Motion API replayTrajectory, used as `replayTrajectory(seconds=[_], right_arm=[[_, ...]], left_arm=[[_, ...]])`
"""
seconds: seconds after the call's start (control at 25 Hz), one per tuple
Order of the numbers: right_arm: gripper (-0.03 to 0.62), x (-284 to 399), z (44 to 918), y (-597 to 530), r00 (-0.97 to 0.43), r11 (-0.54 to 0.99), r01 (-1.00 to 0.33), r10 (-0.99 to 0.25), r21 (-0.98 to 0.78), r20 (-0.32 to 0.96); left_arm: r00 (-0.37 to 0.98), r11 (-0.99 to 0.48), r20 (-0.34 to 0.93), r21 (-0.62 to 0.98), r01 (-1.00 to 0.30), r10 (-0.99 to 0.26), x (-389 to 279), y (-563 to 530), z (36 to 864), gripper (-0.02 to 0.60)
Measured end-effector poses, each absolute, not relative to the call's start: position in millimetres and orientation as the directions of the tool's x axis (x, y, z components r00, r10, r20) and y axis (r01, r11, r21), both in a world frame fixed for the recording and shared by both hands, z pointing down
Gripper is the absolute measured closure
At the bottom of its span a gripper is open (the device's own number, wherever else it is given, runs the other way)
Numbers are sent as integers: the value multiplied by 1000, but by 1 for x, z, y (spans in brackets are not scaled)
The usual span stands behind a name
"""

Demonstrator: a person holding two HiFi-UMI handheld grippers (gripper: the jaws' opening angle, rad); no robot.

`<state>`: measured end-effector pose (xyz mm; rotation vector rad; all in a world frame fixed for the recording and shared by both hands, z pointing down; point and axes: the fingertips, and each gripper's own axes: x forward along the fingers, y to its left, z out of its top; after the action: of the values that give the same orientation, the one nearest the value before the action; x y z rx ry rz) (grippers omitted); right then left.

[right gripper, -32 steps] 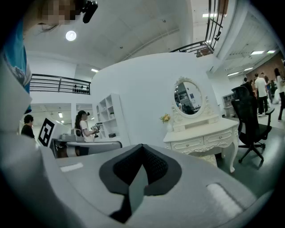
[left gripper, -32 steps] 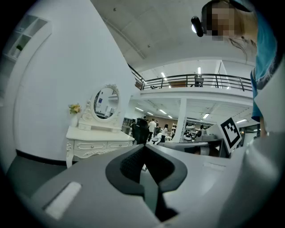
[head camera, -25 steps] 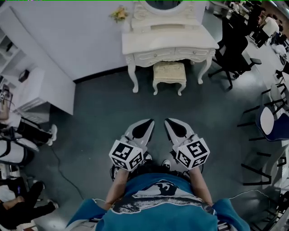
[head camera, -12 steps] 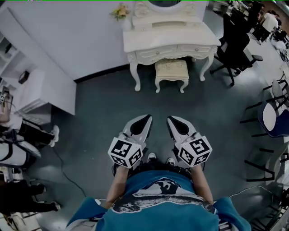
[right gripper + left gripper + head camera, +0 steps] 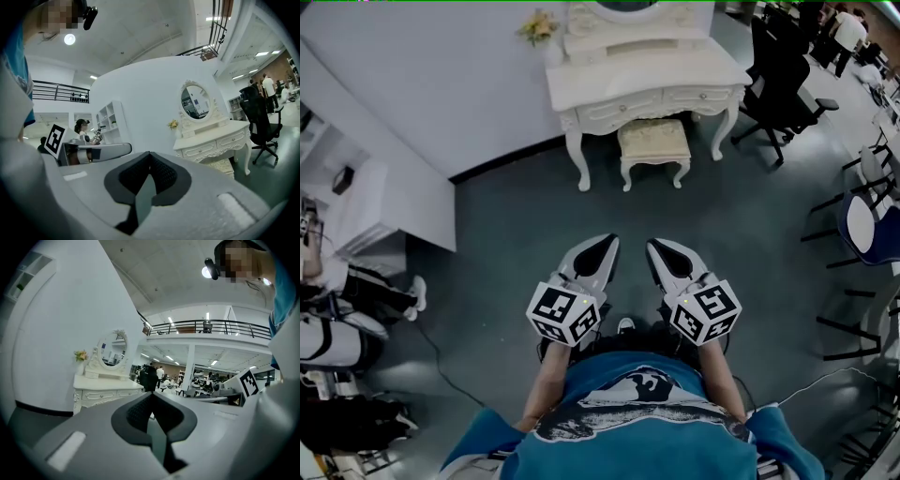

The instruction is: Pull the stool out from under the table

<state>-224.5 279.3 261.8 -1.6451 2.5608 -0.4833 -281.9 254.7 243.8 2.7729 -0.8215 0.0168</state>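
A cream stool (image 5: 654,142) with a padded seat and curved legs stands half under the white dressing table (image 5: 609,84) at the top of the head view. My left gripper (image 5: 610,240) and right gripper (image 5: 652,244) are held side by side in front of my body, well short of the stool, pointing toward it. Both are shut with nothing between their jaws. In the right gripper view the dressing table (image 5: 211,136) and the stool (image 5: 222,165) show at the right; in the left gripper view the table (image 5: 101,387) stands at the left.
A black office chair (image 5: 783,80) stands right of the table. More chairs (image 5: 867,225) line the right edge. A white shelf unit (image 5: 375,192) and a curved white wall (image 5: 441,75) are at the left. People (image 5: 337,309) sit at the left edge. Grey floor (image 5: 534,216) lies ahead.
The view has shifted slightly: table and stool sit a little lower and closer in the head view. Both grippers stay shut and held together.
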Motion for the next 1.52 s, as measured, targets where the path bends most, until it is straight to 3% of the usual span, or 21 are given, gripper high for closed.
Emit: replayTrajectory(seconds=[0.44, 0.88, 1.52], right_arm=[[589, -214, 279, 280, -364, 298, -900, -915, -318, 172], [589, -195, 298, 220, -387, 310, -888, -902, -340, 188], [591, -70, 290, 24, -355, 276, -888, -920, -368, 166]], left_arm=[[880, -857, 114, 200, -475, -461, -267, 251, 266, 566], [881, -846, 134, 244, -473, -454, -250, 197, 280, 566], [864, -837, 187, 221, -500, -467, -155, 15, 270, 565]])
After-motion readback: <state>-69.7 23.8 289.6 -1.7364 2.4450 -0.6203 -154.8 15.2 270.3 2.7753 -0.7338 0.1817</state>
